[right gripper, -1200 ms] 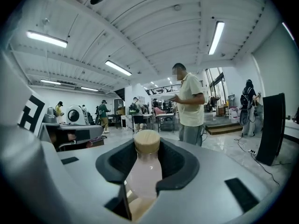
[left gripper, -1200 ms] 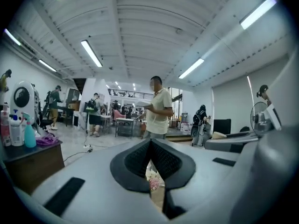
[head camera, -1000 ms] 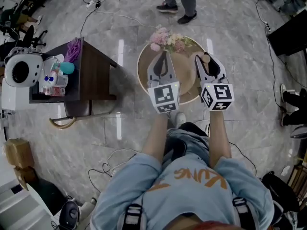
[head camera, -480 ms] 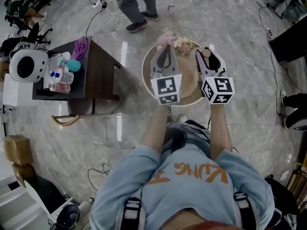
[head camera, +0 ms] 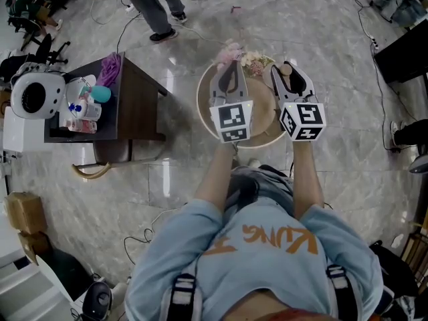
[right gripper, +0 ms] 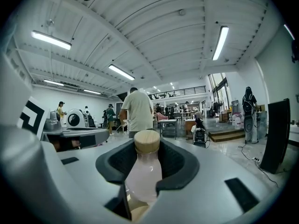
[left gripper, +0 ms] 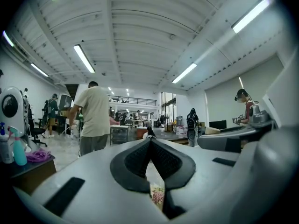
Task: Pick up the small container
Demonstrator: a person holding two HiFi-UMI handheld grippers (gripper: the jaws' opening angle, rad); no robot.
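Observation:
The small container (right gripper: 144, 171) is a pale pink bottle with a round wooden cap. It stands upright between the pads of my right gripper (right gripper: 147, 148), which is shut on it. In the head view the right gripper (head camera: 289, 72) holds the container (head camera: 287, 70) over the far right part of the round wooden table (head camera: 204, 102). My left gripper (head camera: 229, 67) hovers beside it over the table's middle. In the left gripper view the left gripper (left gripper: 150, 143) has its jaws closed tip to tip with nothing in them.
A bunch of pink and cream flowers (head camera: 242, 57) lies at the table's far edge. A dark side table (head camera: 134, 102) at the left carries spray bottles, a purple cloth and a white device (head camera: 30, 95). A person (head camera: 152, 2) walks at the top left. Cables cross the floor.
Both grippers have risen a little, the bottle still in the right one. The person at the back has walked from the top middle to the top left.

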